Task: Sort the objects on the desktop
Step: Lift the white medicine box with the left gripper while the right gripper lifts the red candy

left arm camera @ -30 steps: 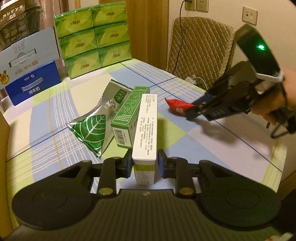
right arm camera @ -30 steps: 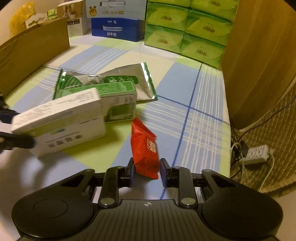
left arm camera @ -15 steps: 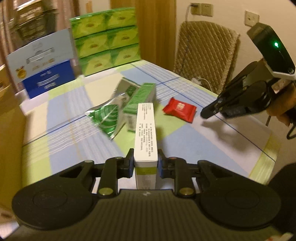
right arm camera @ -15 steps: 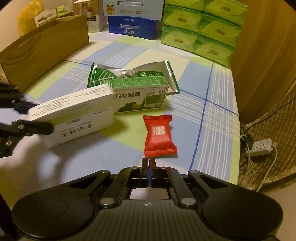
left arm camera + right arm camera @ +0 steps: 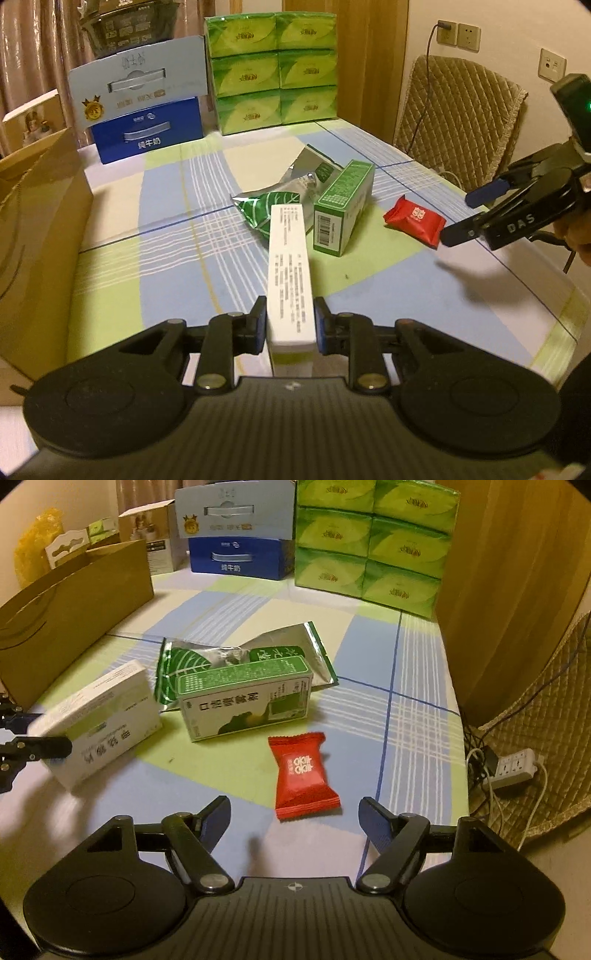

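Observation:
My left gripper is shut on a long white box, held above the table; the box also shows in the right wrist view. My right gripper is open and empty, just behind a red candy packet lying on the tablecloth. The packet shows in the left wrist view, with the right gripper beside it. A green box lies in front of a green-and-silver foil pouch.
A brown paper bag stands at the left. A blue milk carton box and stacked green tissue packs stand at the back. A quilted chair and a power strip are beyond the right table edge.
My right gripper let go of the red candy packet, drew back and opened wide. My left gripper lifted and pulled the white box back from the green box.

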